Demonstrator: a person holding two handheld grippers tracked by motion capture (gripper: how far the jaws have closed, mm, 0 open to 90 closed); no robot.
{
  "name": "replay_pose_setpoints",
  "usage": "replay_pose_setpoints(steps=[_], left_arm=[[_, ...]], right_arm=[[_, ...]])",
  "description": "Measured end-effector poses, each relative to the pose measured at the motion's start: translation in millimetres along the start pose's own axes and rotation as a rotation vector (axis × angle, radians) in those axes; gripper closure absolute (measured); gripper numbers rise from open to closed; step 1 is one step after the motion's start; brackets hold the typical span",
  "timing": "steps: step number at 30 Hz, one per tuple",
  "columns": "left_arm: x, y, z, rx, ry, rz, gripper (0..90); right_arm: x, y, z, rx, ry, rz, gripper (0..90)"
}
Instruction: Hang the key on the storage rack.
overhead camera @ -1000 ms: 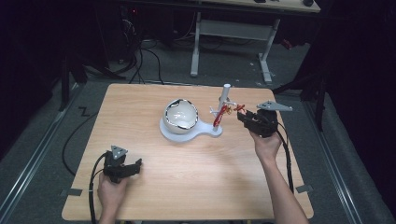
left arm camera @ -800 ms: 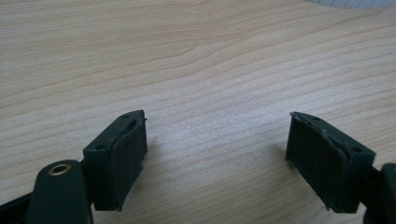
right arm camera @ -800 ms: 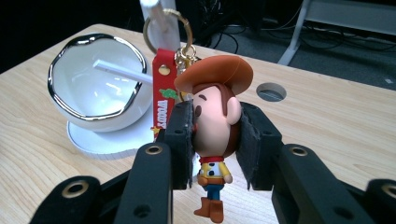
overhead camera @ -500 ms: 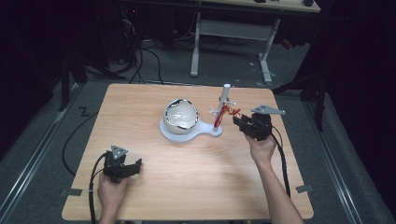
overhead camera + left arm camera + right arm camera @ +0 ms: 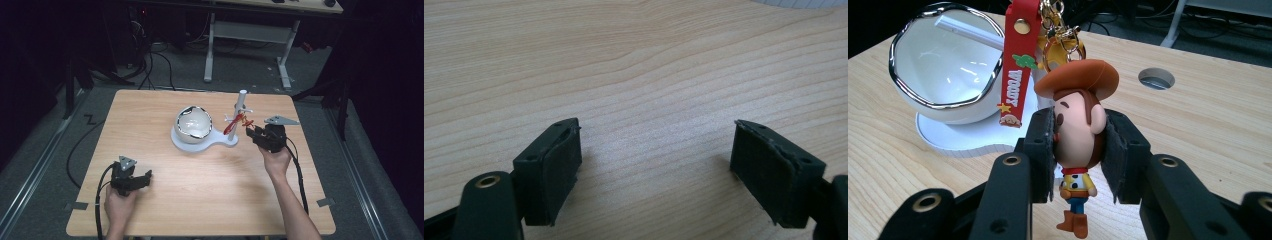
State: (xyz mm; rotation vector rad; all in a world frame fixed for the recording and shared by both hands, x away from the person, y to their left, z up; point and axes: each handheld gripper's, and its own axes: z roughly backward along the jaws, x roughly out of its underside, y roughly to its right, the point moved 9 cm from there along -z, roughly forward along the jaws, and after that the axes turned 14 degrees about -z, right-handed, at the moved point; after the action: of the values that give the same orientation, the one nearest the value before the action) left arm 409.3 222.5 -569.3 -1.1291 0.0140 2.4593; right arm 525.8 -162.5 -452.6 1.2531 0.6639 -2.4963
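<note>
A light wooden table (image 5: 200, 200) with a pale, straight grain stood on a grey floor (image 5: 360, 165). Near the middle of its far half lay a flat white plastic stand base (image 5: 220, 142), carrying a white bowl-shaped dish with a shiny chrome rim (image 5: 194, 121) and a slim white upright post (image 5: 240, 107). In the right gripper view, a round hole (image 5: 1156, 78) was cut through the tabletop beyond the stand. Bare wood surrounded the base elsewhere.

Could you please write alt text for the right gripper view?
The right gripper is shut on a cowboy figure keychain, pads against its head. Its red strap hangs beside a white bowl on a white stand.
</note>
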Motion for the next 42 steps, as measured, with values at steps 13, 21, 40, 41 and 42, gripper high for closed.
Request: replay_pose_setpoints(steps=[13, 21, 40, 41, 42], left_arm=[[0.0, 0.0, 0.0, 0.0, 0.0, 0.0, 20.9], [0.0, 0.0, 0.0, 0.0, 0.0, 0.0, 20.9], [0.0, 0.0, 0.0, 0.0, 0.0, 0.0, 20.8], [0.0, 0.0, 0.0, 0.0, 0.0, 0.0, 20.9], [0.0, 0.0, 0.0, 0.0, 0.0, 0.0, 20.9]], right_arm=[[2.5, -0.1, -7.0, 0.004, -0.008, -0.009, 66.5], [3.4, 0.8, -7.0, -0.004, -0.008, -0.021, 67.2], [6.1, 5.4, 11.2, -0.009, 0.011, -0.025, 55.6], [6.4, 7.0, 13.4, -0.008, 0.014, -0.027, 55.4], [6.6, 7.9, 14.7, -0.008, 0.016, -0.031, 54.8]])
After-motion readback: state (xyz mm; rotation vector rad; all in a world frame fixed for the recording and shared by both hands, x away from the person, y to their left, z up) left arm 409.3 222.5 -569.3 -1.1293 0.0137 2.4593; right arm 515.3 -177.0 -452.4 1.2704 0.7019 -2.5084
